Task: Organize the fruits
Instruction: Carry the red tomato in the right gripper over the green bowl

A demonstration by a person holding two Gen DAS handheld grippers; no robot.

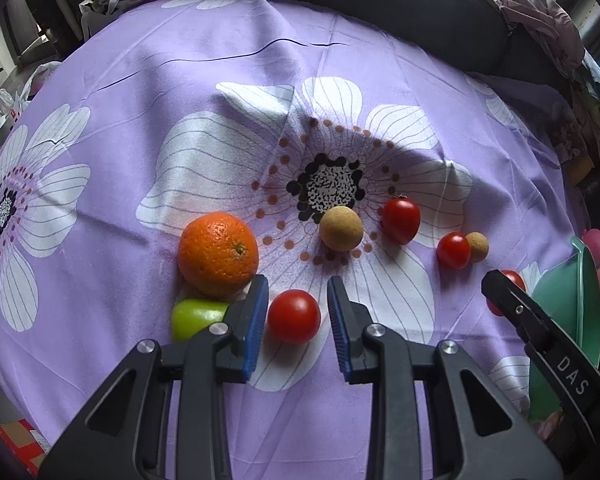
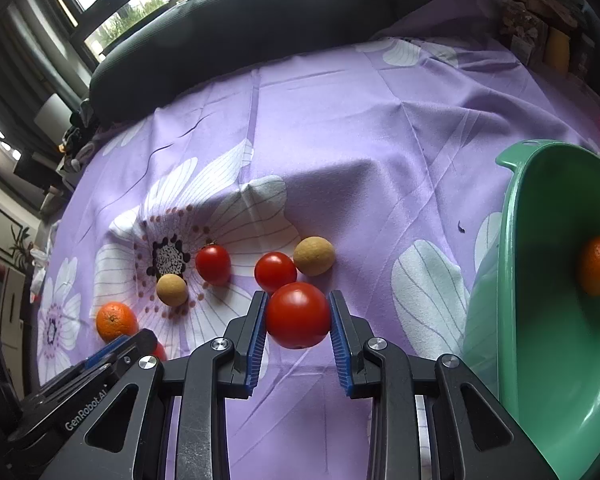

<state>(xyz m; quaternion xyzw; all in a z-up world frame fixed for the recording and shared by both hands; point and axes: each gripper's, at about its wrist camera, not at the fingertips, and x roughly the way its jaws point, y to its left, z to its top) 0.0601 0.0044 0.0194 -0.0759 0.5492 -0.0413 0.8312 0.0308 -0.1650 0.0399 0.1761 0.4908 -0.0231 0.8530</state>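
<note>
The right claw (image 2: 299, 320) grips a tomato (image 2: 298, 315) that may slip before the green bowl (image 2: 512, 280), while the open left claw (image 1: 298, 300) straddling another tomato (image 1: 294, 316) could nudge the orange (image 1: 218, 254).

I see soft daylight from the window (image 2: 112, 4) behind the purple cloth (image 2: 340, 128), a broad shadow crossing it, sharp centres, and fisheye-bent, dark-vignetted edges.

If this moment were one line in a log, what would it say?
left gripper: open, astride tomato on cloth | right gripper: shut on tomato | green bowl: holds one orange
</note>
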